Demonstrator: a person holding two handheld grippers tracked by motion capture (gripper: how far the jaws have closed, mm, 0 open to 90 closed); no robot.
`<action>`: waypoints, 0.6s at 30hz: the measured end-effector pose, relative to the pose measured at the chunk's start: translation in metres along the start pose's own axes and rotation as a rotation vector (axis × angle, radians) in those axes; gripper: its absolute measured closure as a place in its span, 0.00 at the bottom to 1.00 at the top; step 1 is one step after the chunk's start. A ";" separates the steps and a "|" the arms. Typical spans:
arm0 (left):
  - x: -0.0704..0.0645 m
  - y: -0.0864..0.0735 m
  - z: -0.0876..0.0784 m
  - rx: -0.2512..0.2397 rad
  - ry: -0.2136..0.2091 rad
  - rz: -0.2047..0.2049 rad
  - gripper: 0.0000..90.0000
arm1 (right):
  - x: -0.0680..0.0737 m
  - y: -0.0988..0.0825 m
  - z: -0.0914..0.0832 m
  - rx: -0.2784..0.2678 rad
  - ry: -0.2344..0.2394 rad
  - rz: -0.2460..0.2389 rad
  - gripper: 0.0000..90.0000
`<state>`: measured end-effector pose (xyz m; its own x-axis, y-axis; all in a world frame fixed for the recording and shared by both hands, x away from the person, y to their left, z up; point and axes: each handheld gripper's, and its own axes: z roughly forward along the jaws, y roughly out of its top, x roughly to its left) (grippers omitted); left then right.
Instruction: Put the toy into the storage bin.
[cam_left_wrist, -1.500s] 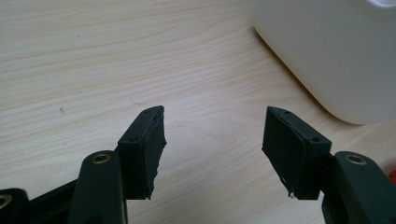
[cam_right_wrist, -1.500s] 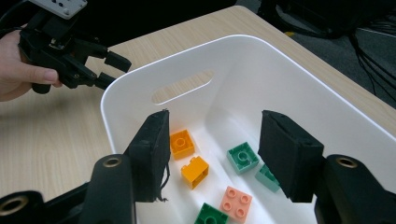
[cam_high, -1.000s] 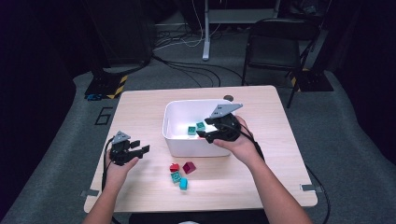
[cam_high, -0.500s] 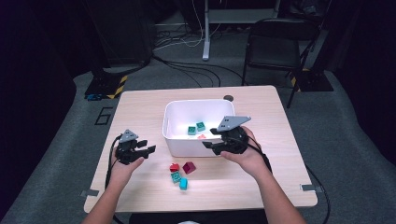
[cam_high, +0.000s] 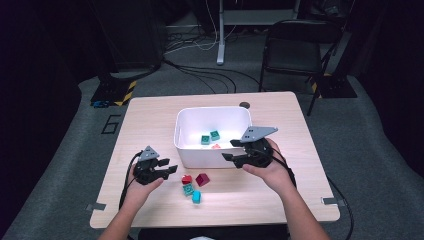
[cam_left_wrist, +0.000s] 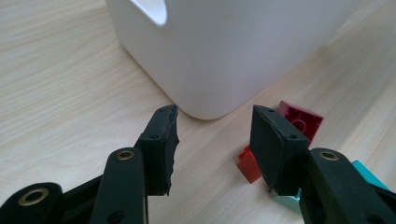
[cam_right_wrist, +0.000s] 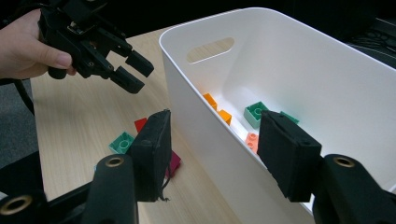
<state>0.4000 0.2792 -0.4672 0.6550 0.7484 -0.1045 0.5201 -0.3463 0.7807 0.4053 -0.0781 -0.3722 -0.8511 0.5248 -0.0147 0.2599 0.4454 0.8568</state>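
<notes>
Both grippers empty beside the white bin, loose bricks on the table.

The left gripper (cam_high: 167, 171), jaws just narrowing on bare air, grasps nothing; the red brick (cam_high: 186, 179) and magenta brick (cam_high: 202, 179) lie at its 3 o'clock. The right gripper (cam_high: 231, 150), released, straddles the white bin's (cam_high: 200, 156) near wall at 5 o'clock of the bin, with green bricks (cam_high: 210, 137) inside.
</notes>
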 end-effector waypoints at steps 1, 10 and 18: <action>-0.002 -0.001 0.001 0.001 -0.005 0.000 0.57 | 0.000 -0.001 0.000 0.002 0.000 -0.001 0.49; -0.015 -0.007 0.008 0.021 -0.046 0.000 0.58 | 0.000 -0.004 0.002 0.008 -0.005 0.002 0.49; -0.021 -0.011 0.016 0.032 -0.055 0.001 0.57 | 0.003 -0.005 0.001 0.001 -0.011 -0.001 0.50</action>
<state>0.3891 0.2582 -0.4831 0.6845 0.7158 -0.1379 0.5358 -0.3658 0.7610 0.4019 -0.0784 -0.3771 -0.8463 0.5323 -0.0209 0.2595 0.4462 0.8565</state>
